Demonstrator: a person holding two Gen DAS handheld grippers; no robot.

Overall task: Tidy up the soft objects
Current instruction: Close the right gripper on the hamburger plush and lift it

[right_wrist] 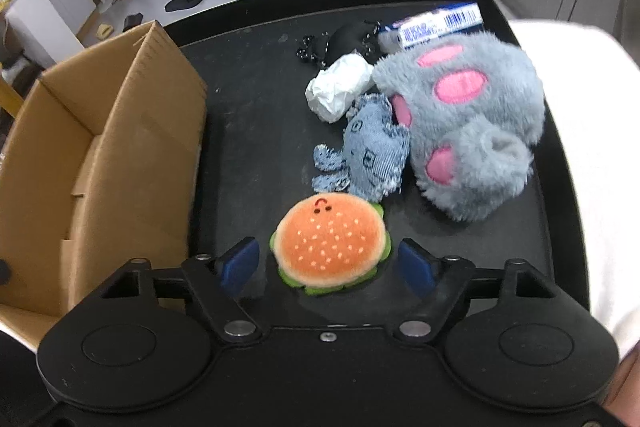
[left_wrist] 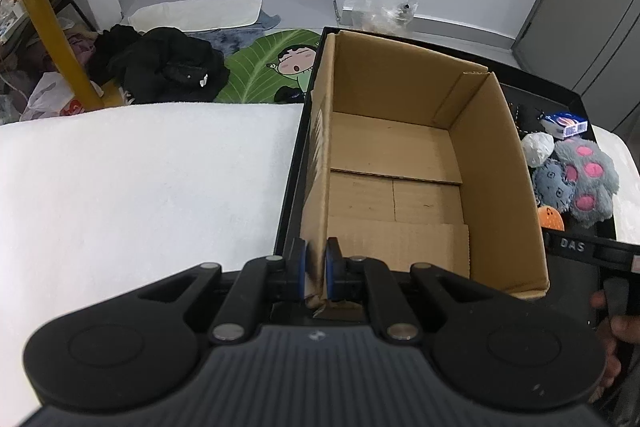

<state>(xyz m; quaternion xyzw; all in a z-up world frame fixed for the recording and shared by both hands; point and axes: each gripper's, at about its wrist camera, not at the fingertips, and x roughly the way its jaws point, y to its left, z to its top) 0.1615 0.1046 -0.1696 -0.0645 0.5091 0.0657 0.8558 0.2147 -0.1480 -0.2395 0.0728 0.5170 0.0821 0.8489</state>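
Right wrist, claw (right_wrist: 328, 269) wide around burger plush (right_wrist: 330, 245)

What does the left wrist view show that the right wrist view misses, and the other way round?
Only the left wrist view shows the left gripper clamped on the box wall, the bare box floor, and the white cloth.

Only the right wrist view shows the whole burger plush between the open right gripper fingers, and the black beaded item.

Both show the cardboard box, black tray, grey paw plush, denim plush, white wad and blue packet.
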